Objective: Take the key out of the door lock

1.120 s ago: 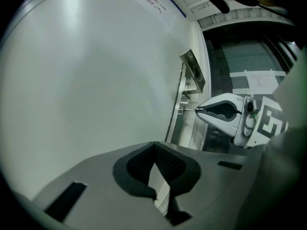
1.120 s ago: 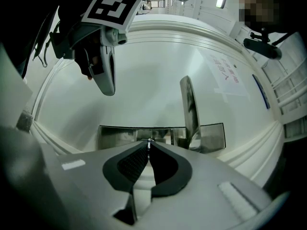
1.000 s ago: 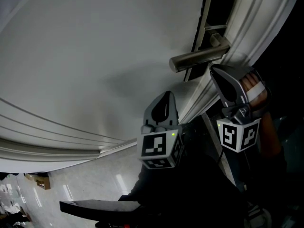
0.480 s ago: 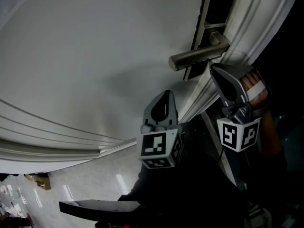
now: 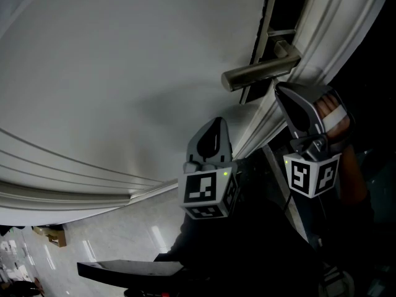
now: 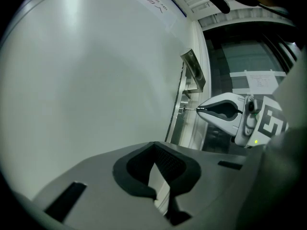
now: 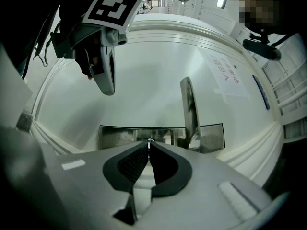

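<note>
The key (image 7: 149, 144) shows as a thin metal sliver standing out of the steel lock plate (image 7: 120, 135), just left of the lever handle (image 7: 189, 109). My right gripper (image 7: 149, 148) is shut on the key. In the left gripper view the key (image 6: 190, 109) bridges the right gripper's tip and the lock plate. In the head view the right gripper (image 5: 279, 91) sits just under the handle (image 5: 260, 73), and the key is hidden there. My left gripper (image 5: 216, 124) hangs lower left, off the door, its jaws (image 6: 154, 145) shut on nothing.
The white door (image 5: 124, 73) fills most of the view, with moulded trim (image 5: 74, 178) along its lower part. The door frame (image 5: 337, 23) runs at the right beside a dark opening. A paper notice (image 7: 225, 73) is stuck on the door past the handle.
</note>
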`<state>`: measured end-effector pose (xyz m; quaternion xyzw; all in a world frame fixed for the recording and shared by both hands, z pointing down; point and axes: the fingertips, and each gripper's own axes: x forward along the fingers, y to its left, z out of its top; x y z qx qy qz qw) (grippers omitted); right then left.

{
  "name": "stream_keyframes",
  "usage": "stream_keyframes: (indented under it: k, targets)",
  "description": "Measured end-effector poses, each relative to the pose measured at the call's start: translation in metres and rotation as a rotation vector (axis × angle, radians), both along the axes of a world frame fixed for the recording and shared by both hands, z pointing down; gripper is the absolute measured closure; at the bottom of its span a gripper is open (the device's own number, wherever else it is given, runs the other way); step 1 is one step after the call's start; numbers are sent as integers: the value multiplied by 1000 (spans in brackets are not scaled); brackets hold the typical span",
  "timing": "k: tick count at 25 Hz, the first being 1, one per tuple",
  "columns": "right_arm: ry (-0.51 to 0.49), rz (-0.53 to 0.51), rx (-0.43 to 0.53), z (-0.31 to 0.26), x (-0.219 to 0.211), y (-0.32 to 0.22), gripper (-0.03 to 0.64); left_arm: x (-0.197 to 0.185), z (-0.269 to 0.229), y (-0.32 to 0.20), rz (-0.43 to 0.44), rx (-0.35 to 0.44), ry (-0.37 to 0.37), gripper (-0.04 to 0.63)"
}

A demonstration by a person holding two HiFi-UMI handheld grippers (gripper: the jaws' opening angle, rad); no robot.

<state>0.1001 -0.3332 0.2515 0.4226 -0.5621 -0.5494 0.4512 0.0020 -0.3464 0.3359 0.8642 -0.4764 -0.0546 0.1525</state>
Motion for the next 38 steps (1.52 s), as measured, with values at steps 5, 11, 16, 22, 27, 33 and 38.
stream_keyframes:
  k: [5, 11, 16, 22, 27, 33, 38]
  targets:
    - [1, -1, 0, 0, 0, 0, 604, 1, 0, 0, 4, -2, 0, 595]
    - [1, -2, 2, -1, 0, 0, 604, 3, 0, 0, 9, -2, -1, 595]
    - [2, -2, 2, -1, 0, 1, 604, 3, -1, 0, 7, 0, 0, 595]
    - [4, -2, 2, -1, 0, 1, 604, 5, -1, 1, 12, 2, 1, 595]
    - [3, -3, 2, 0, 0, 1, 604, 5, 0, 1, 13, 0, -1, 595]
    - [2, -5, 2, 0, 0, 2, 604, 6, 0, 1, 16, -2, -1, 595]
    - [2, -5, 3, 0, 0, 3, 604, 7, 0, 1, 20, -2, -3, 595]
